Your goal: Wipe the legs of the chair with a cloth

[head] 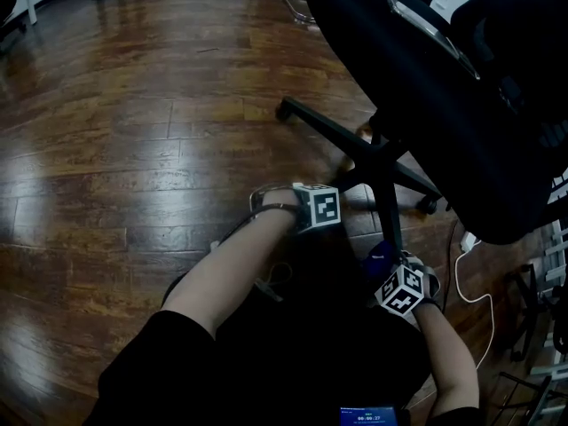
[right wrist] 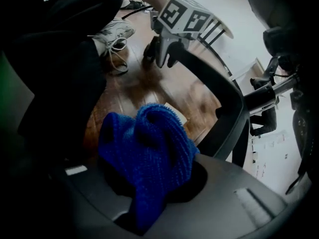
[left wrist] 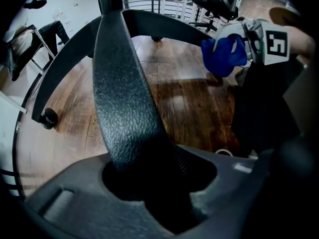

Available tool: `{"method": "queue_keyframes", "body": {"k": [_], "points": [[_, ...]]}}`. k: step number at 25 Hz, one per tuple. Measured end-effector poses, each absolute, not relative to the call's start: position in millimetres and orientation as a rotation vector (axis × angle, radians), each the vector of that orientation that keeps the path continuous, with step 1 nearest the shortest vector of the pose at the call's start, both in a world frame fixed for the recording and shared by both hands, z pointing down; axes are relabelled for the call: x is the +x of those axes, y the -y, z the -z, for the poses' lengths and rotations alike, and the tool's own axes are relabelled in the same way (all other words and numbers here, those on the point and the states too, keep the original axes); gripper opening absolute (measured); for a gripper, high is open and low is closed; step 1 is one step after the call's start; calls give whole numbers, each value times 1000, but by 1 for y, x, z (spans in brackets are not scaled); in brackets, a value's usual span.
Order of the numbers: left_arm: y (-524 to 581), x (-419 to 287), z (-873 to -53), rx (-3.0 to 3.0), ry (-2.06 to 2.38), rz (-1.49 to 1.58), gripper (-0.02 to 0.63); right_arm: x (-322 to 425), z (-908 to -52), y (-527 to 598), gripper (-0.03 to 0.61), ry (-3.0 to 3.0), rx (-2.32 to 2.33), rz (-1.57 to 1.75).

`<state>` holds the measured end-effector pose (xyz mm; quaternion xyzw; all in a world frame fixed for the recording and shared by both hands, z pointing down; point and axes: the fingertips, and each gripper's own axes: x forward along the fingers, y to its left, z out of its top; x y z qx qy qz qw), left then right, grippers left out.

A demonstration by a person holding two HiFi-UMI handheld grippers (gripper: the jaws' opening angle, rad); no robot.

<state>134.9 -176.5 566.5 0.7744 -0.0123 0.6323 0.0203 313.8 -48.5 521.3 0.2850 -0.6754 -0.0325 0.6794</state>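
From the head view, a black chair [head: 461, 87] stands on a wood floor [head: 133, 149], its base spreading dark legs from a central post. The left hand-held gripper [head: 327, 201], topped by its marker cube [head: 318, 207], sits on the leg [head: 348, 183] that runs toward the person. The right hand-held gripper [head: 390, 272] is lower and to the right, holding a blue cloth [head: 382, 256] just at the end of another leg that points toward the person; whether the cloth touches it cannot be told. A white cable [head: 477, 298] lies on the floor at the right. In the left gripper view, the textured black leg fills the gap between the jaws, which clamp it on both sides. Beyond it a second leg ends in a caster [left wrist: 48, 118], and the other gripper shows at the upper right with the cloth bunched at its tip, near a third leg. In the right gripper view, the jaws pinch the cloth, which bulges up out of them in folds. Past it the left gripper grips its leg, with a white shoe [right wrist: 113, 34] on the floor close by.
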Motion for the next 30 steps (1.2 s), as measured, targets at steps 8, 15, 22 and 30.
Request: {"method": "queue_keyframes", "body": {"k": [8,15,22,30], "points": [[175,139,-567,2406,7,-1957,163,290,-479,200,77,1534,847,220],[175,136,-567,2403,7,-1950,164,281,-469,223,78,1540,890,285],[171,126,-560,2362,39,-1950,163,298,-497,127,78,1542,779,207],[173,132,-562,2384,32,-1932,163,315,-523,30,78,1527,582,49]]}}
